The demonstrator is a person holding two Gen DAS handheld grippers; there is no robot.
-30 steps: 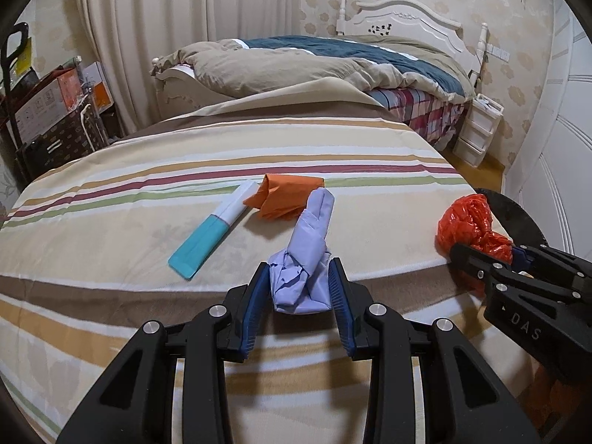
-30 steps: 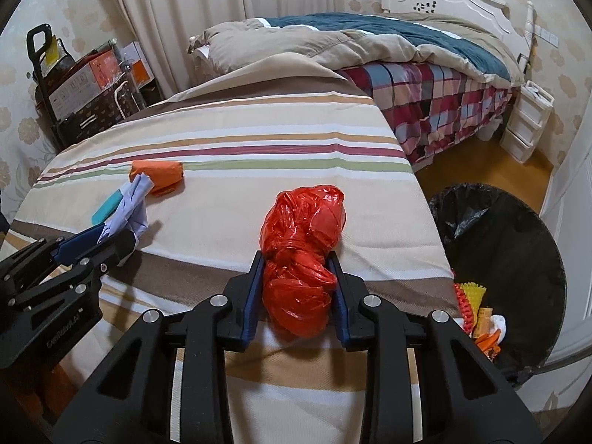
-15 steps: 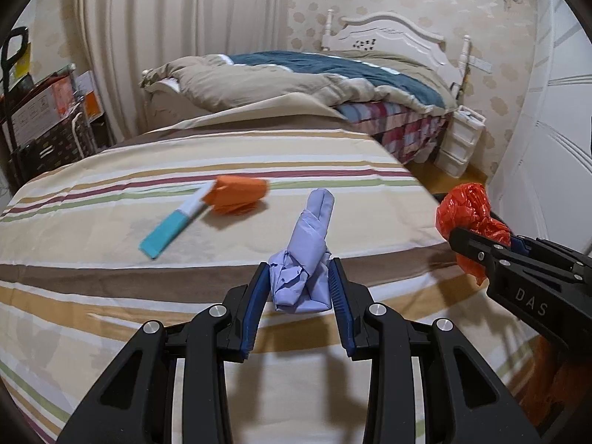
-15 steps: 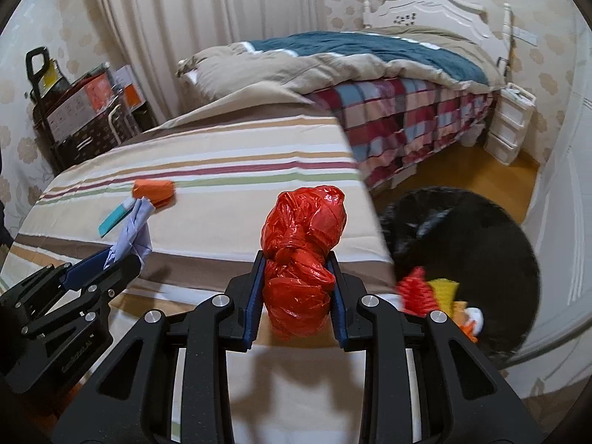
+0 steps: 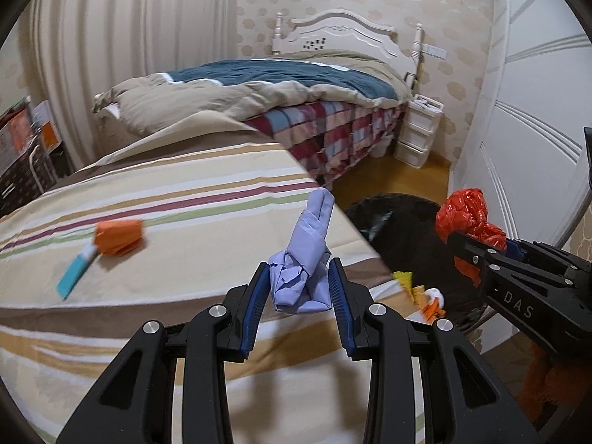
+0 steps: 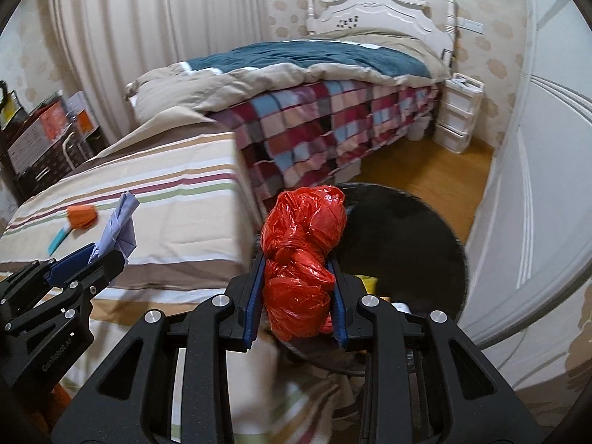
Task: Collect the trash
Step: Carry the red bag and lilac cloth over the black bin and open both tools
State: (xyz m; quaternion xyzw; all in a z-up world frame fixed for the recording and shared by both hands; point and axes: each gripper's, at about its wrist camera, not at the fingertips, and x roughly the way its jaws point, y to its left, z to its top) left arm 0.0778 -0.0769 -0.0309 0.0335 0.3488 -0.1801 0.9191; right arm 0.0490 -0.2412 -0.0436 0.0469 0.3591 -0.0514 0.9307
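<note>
Crumpled lilac paper (image 5: 301,277) pinched in left claw (image 5: 298,288), knotted red bag (image 6: 301,270) (glossy) squeezed in right claw (image 6: 298,288)

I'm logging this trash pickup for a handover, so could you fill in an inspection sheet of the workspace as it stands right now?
Surface: striped bedsheet, flat.
Job's things: crumpled lilac paper wad and knotted red plastic bag, both held; orange crumpled paper and teal-and-white tube lying on the sheet; round black bin on the floor, some trash inside.
Clutter: nothing seen beyond the trash.
Grippers: left gripper shut on the lilac wad; right gripper shut on the red bag, in front of the bin.
Cables: nothing seen.
Surroundings: made bed with white headboard, white drawer unit, curtains, shelf.
</note>
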